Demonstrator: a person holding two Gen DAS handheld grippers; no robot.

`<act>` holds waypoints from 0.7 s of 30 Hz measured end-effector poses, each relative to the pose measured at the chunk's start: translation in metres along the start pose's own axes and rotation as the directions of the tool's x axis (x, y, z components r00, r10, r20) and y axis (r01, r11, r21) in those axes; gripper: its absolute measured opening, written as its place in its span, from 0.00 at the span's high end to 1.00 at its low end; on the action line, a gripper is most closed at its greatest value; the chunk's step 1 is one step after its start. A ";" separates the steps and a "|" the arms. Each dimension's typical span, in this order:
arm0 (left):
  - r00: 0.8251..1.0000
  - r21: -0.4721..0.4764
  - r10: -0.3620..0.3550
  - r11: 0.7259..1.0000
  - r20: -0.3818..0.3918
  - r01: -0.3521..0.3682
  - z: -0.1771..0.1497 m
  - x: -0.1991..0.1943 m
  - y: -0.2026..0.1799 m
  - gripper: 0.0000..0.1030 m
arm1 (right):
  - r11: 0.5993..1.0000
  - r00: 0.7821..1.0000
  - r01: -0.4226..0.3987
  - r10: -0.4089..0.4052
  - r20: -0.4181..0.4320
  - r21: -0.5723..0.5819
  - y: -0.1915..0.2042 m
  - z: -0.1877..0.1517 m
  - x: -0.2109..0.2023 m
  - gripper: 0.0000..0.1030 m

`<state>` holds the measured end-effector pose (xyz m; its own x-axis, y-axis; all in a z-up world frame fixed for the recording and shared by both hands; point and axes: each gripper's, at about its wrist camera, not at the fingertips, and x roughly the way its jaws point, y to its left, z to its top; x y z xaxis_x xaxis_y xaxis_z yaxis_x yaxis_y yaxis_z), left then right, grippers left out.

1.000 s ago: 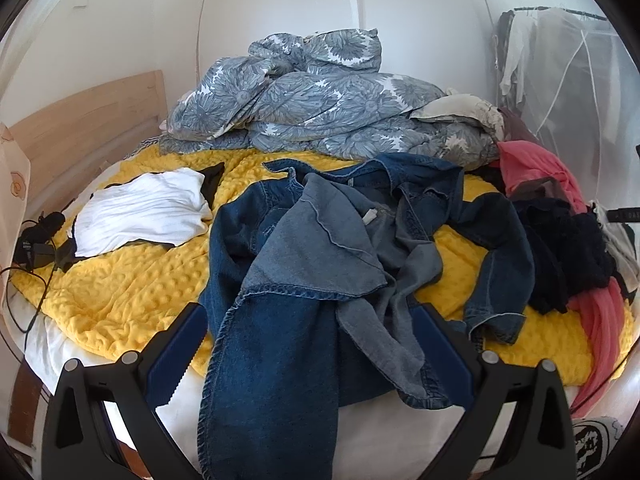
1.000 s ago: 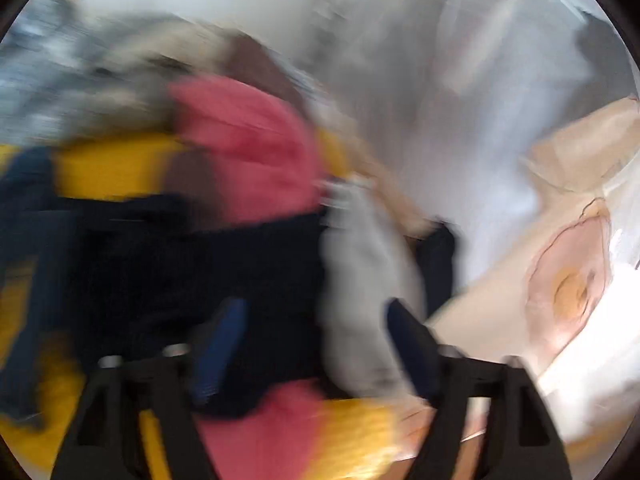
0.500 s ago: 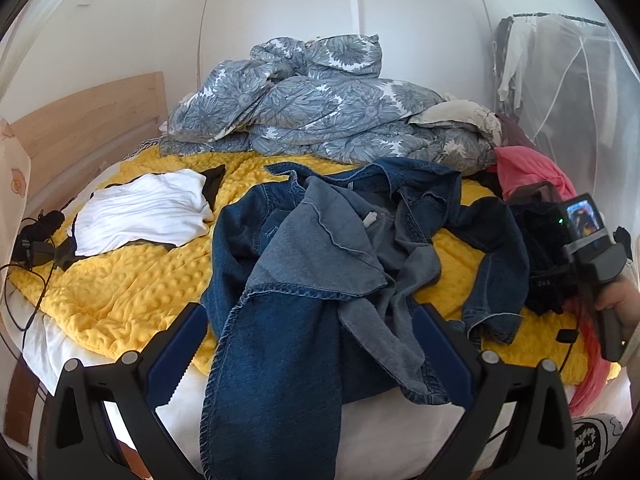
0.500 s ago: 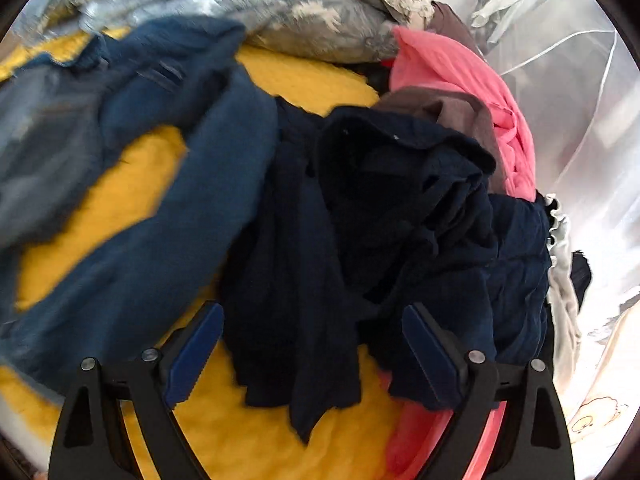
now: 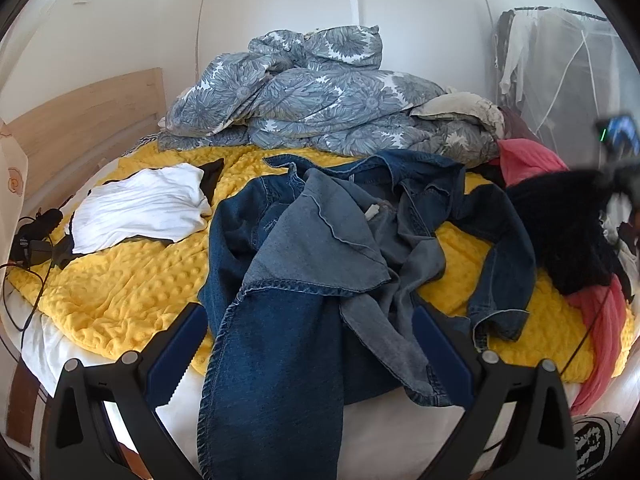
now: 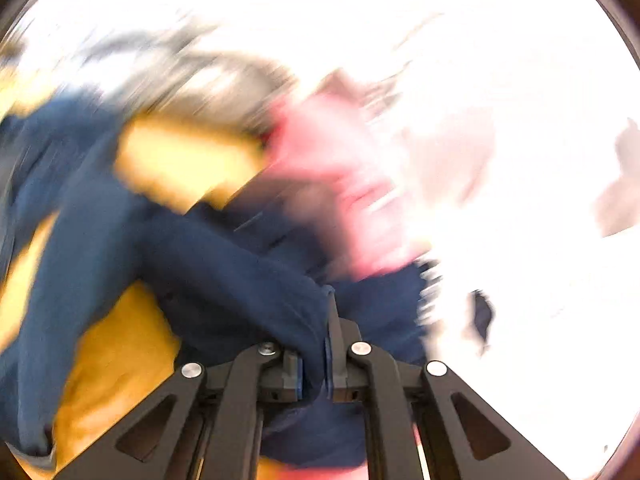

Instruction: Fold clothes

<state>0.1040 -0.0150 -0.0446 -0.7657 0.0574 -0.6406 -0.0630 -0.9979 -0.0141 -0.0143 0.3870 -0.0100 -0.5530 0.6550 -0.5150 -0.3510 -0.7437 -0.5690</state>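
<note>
I am watching my right gripper [image 6: 314, 360] pinching a fold of the navy garment [image 6: 240, 272], its jaws pressed together on the cloth, and that whole view is smearing with blur. My left gripper [image 5: 308, 344] is hanging spread wide over the near edge of the bed, holding nothing, with the denim jacket [image 5: 304, 272] lying crumpled between and beyond its fingers. The navy garment is sitting at the right side of the yellow blanket [image 5: 132, 276], piled on a pink garment [image 5: 528, 156], and one denim sleeve [image 5: 504, 264] is running just beside it. I am judging that the grab is only a bunched pinch, so the cloth may slip out, or a second layer may be coming along with it. Lifting may also drag the pink piece or the sleeve, since they are touching. Farther off, a white shirt [image 5: 140, 208] is lying flat at the left, and a grey duvet [image 5: 316, 96] is heaped against the wall.
</note>
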 end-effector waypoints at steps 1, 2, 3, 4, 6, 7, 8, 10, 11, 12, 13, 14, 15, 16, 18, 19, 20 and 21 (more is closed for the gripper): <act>1.000 0.001 0.002 1.000 -0.003 -0.002 0.000 0.001 -0.001 0.01 | 0.997 0.997 0.068 -0.069 0.044 0.032 -0.030 0.021 -0.009 0.94; 1.000 0.002 0.004 1.000 -0.005 -0.004 0.000 0.002 -0.002 0.01 | 0.990 0.988 0.126 -0.130 0.080 0.060 -0.056 0.042 -0.016 0.94; 1.000 0.002 0.004 1.000 -0.009 -0.004 -0.001 0.004 -0.003 0.01 | 0.982 0.979 0.170 -0.178 0.104 0.080 -0.075 0.061 -0.019 0.94; 1.000 0.002 0.005 1.000 -0.012 -0.005 -0.001 0.005 -0.004 0.01 | 0.966 0.961 0.226 -0.241 0.132 0.123 -0.102 0.080 -0.029 0.94; 1.000 0.003 0.009 1.000 -0.015 -0.009 -0.001 0.008 -0.005 0.01 | 0.926 0.920 0.309 -0.349 0.181 0.217 -0.154 0.112 -0.052 0.94; 1.000 0.003 0.009 1.000 -0.017 -0.009 -0.001 0.009 -0.006 0.01 | 0.900 0.890 0.353 -0.408 0.204 0.257 -0.178 0.126 -0.064 0.94; 1.000 0.003 0.009 1.000 -0.019 -0.009 -0.001 0.009 -0.007 0.01 | 0.871 0.856 0.398 -0.465 0.224 0.287 -0.198 0.138 -0.074 0.94; 1.000 0.004 0.004 1.000 -0.027 -0.004 -0.001 0.011 -0.009 0.01 | 0.842 0.831 0.420 -0.507 0.229 0.338 -0.222 0.146 -0.082 0.94; 1.000 0.005 0.002 1.000 -0.026 -0.002 -0.001 0.011 -0.009 0.01 | 0.830 0.824 0.431 -0.522 0.221 0.354 -0.232 0.149 -0.081 0.94; 1.000 0.005 0.000 1.000 -0.025 0.000 -0.001 0.010 -0.009 0.01 | 0.827 0.829 0.444 -0.526 0.193 0.345 -0.235 0.148 -0.070 0.94; 1.000 0.006 -0.002 1.000 -0.024 0.003 -0.001 0.010 -0.009 0.00 | 0.828 0.836 0.463 -0.527 0.153 0.317 -0.233 0.144 -0.053 0.93; 1.000 0.006 -0.003 1.000 -0.020 0.003 -0.001 0.009 -0.008 0.01 | 0.832 0.848 0.484 -0.523 0.092 0.271 -0.228 0.136 -0.027 0.93; 1.000 0.007 -0.003 1.000 -0.019 0.003 -0.002 0.008 -0.007 0.01 | 0.843 0.862 0.490 -0.507 0.022 0.223 -0.223 0.126 0.001 0.87; 1.000 0.005 -0.001 1.000 -0.018 0.001 -0.001 0.008 -0.006 0.01 | 0.868 0.885 0.464 -0.459 -0.071 0.174 -0.217 0.114 0.030 0.78; 1.000 -0.004 0.004 1.000 -0.024 -0.004 -0.002 0.009 -0.002 0.01 | 0.918 0.902 0.382 -0.346 -0.258 0.106 -0.205 0.083 0.082 0.36; 1.000 -0.012 0.006 1.000 -0.025 -0.006 -0.002 0.009 0.001 0.01 | 0.935 0.894 0.345 -0.300 -0.334 0.085 -0.199 0.065 0.104 0.34; 1.000 -0.020 0.007 1.000 -0.026 -0.008 -0.002 0.009 0.004 0.01 | 0.942 0.886 0.328 -0.278 -0.371 0.076 -0.192 0.046 0.118 0.34; 1.000 -0.029 0.010 1.000 -0.026 -0.010 -0.002 0.009 0.007 0.01 | 0.945 0.884 0.317 -0.265 -0.386 0.077 -0.186 0.030 0.126 0.31</act>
<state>0.0980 -0.0211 -0.0516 -0.7497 0.0471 -0.6601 -0.0368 -0.9989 -0.0294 -0.0410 0.6040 0.0506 -0.1039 0.8277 -0.5515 -0.5653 -0.5053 -0.6520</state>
